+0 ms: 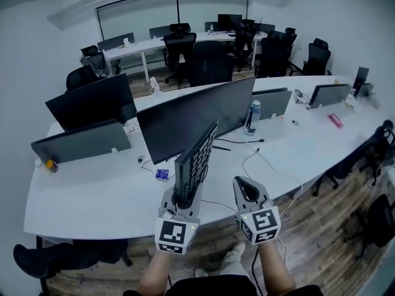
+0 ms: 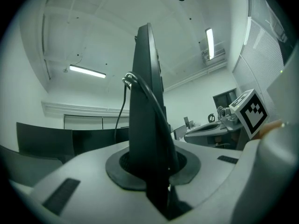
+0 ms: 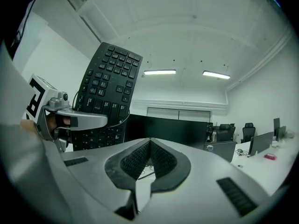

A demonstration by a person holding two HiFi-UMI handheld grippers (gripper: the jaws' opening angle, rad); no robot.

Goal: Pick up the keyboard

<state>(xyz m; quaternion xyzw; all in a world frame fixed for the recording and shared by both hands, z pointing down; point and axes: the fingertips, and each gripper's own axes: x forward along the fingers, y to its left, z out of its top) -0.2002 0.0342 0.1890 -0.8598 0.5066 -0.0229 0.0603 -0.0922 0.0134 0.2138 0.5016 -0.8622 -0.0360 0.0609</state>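
A flat black computer keyboard (image 1: 196, 161) is held on edge above a curved white table (image 1: 92, 196), keys facing right, its near end clamped in the left gripper (image 1: 183, 197). The right gripper (image 1: 246, 185) hovers just beside it, jaws together and empty. Beyond the 2 grippers, a wide black monitor (image 1: 191, 117) and a clear water bottle (image 1: 252, 117) stand on the table.

Black keyboard (image 1: 196, 160), my left tongs (image 1: 182, 200) and right tongs (image 1: 246, 185) pale grey with black pads, black-and-white square patterns at their backs, white worktop (image 1: 92, 196), black monitor (image 1: 191, 119), brown wood-plank floor (image 1: 321, 227), small pink item (image 1: 335, 120)
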